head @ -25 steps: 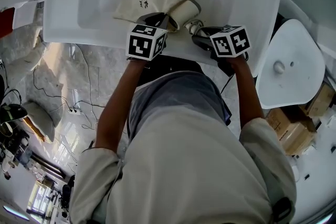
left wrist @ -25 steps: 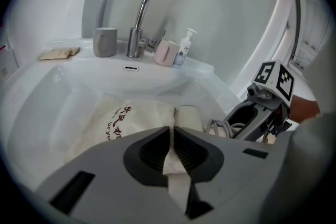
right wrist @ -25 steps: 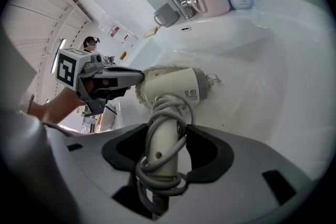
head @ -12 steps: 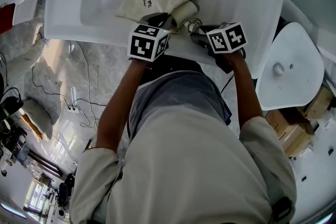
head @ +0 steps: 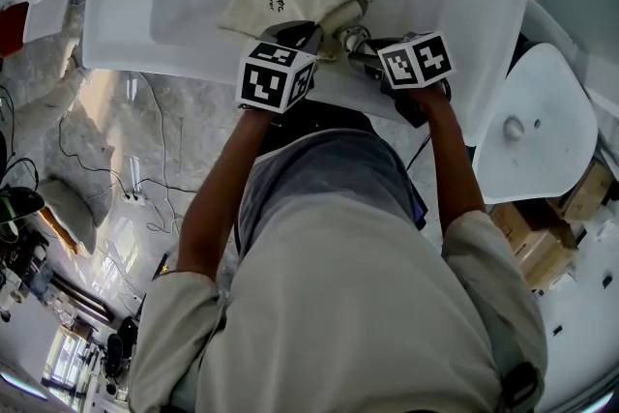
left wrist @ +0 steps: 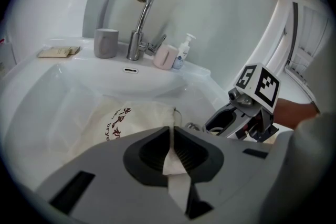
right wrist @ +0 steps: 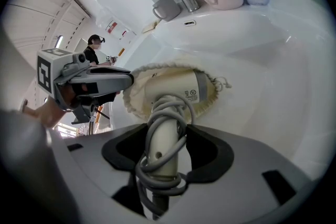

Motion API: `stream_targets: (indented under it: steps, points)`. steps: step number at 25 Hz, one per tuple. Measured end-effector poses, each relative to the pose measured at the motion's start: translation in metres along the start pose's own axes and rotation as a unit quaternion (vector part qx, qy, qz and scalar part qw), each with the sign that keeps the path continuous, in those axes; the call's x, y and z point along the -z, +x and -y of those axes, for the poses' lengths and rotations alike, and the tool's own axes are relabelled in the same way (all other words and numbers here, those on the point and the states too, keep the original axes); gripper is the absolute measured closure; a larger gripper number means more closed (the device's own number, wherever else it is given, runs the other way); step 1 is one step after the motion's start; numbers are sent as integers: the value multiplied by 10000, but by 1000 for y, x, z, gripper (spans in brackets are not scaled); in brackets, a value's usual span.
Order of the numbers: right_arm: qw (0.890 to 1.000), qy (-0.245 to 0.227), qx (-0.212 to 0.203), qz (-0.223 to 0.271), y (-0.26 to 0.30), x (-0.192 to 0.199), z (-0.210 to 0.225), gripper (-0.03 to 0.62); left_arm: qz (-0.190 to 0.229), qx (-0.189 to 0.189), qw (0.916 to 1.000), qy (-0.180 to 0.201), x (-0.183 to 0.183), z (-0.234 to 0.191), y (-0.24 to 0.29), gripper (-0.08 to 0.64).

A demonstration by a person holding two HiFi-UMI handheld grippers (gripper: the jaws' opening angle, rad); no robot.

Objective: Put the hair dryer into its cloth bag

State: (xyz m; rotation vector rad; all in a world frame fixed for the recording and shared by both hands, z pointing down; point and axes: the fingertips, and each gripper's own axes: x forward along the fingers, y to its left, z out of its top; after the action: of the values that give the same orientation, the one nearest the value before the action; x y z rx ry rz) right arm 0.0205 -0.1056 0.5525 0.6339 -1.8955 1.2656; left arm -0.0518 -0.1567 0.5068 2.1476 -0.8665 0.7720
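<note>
The left gripper [left wrist: 172, 153] has its jaws pinched shut on a fold at the rim of the cream cloth drawstring bag [left wrist: 123, 119] with dark lettering. The right gripper [right wrist: 165, 157] clamps the handle of the white plastic hair dryer [right wrist: 176, 89]. The grey cord [right wrist: 160, 186] is coiled round that handle inside the grip. The dryer's barrel sits inside the bag's gathered mouth, which rings it, and in the right gripper view the handle juts out toward six o'clock. In the head view the bag lies in the white ceramic washbasin [head: 135, 5], at eleven o'clock from the left gripper. The right gripper is at about four o'clock from the bag's mouth.

Compared with a second ago, the right gripper has edged toward eleven o'clock in the head view, and less of the barrel shows outside the cloth. The left gripper holds the rim at the same spot.

There are two grippers, one hair dryer and one bag. Behind the basin stands one chrome tap [left wrist: 140, 13], with two cups beside it: a grey cup [left wrist: 106, 43] at its nine o'clock and a pink mug [left wrist: 165, 56] at its three o'clock. One white pump bottle [left wrist: 184, 52] stands just beside the mug.
</note>
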Motion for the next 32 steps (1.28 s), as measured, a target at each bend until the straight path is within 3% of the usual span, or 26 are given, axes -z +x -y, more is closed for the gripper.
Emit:
stream_targets:
  steps: [4,32]
  points:
    - [10000,13,-35,26,4,-10,-1,353,-26,106,9999,94,-2,3,-1,526]
    - [9998,29,-187,97,29,-48,1,353,73,417,9989,-204,-11,8,-3,527]
